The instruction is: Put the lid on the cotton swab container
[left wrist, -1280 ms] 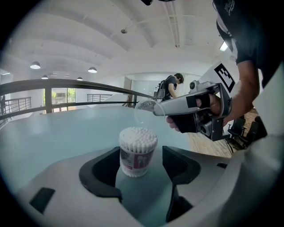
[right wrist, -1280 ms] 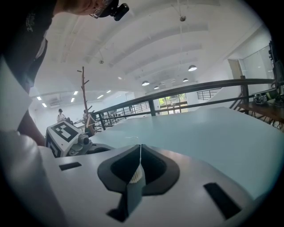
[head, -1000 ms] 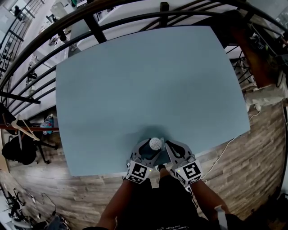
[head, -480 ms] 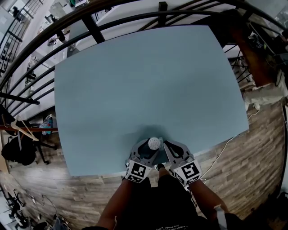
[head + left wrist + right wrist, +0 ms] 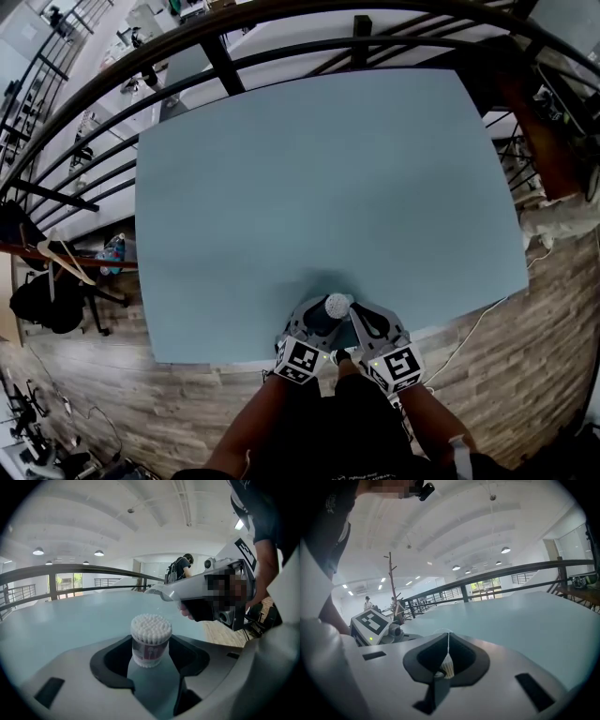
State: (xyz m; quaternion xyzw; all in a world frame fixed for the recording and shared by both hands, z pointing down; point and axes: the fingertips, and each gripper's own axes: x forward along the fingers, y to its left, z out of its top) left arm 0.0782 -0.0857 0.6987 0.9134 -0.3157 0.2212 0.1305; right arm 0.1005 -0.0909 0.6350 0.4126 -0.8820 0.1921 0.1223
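The cotton swab container point(image 5: 337, 305) is a small clear tub packed with white swabs and stands upright near the table's front edge. It has no lid on. My left gripper point(image 5: 327, 311) is shut on it, its dark pads point(image 5: 110, 663) hugging the tub point(image 5: 150, 641) on both sides. My right gripper point(image 5: 357, 315) is just right of the tub, shut on the clear lid point(image 5: 447, 660), seen edge-on between its jaws. In the left gripper view the lid point(image 5: 157, 590) hangs above and behind the swabs, apart from them.
The light blue table point(image 5: 328, 187) has its front edge right under the grippers. A dark railing point(image 5: 225, 61) curves round the far side. A coat rack point(image 5: 56, 258) and wooden floor lie left. A person with a backpack point(image 5: 180, 567) stands far off.
The head camera has shifted, so the grippers and tub sit a little further right and lower. Their places relative to each other look the same.
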